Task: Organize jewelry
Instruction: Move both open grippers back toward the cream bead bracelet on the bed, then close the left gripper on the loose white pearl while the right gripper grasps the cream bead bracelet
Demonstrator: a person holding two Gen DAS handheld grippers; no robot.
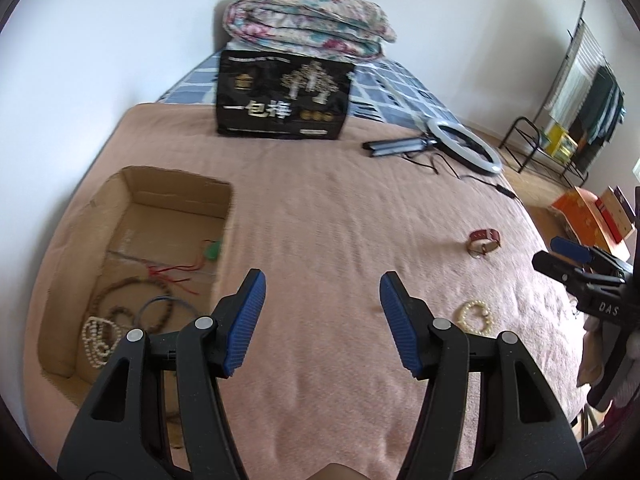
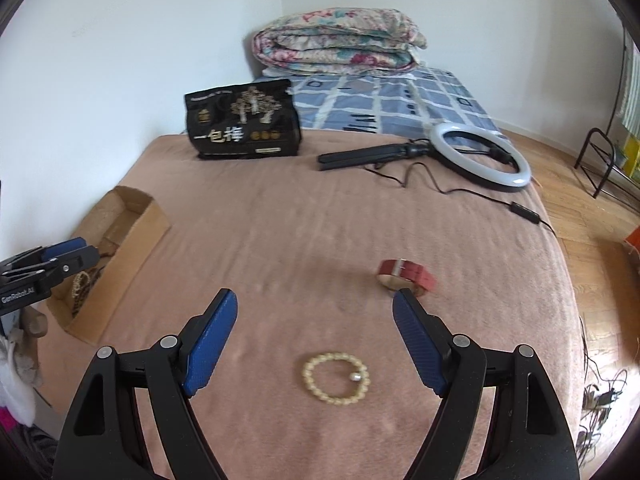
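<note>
Bracelet (image 2: 335,377) before watch (image 2: 407,279); box (image 2: 132,240) left

Matt napped cloth blanket (image 2: 320,232), glossy bead bracelet (image 2: 335,377), rough cardboard box (image 1: 132,216).

A bedroom in a home, plainly lived in. Most of both views taken up by a bed (image 2: 320,232) under a pinkish-brown blanket, with a blue-and-white checked sheet (image 2: 400,100) showing at its far end. On that sheet, top centre, a folded floral quilt (image 2: 340,40) against plain white walls (image 2: 140,40). Lying loose on the blanket: a black printed bag (image 2: 244,120), a ring light (image 2: 480,156) with its cord trailing right, an open cardboard box (image 1: 132,240) at the left edge. At the right of the frame, wooden floorboards (image 2: 580,200) and a black metal rack (image 1: 560,132) hung with clothes and towels. Daylight, no work furniture.
</note>
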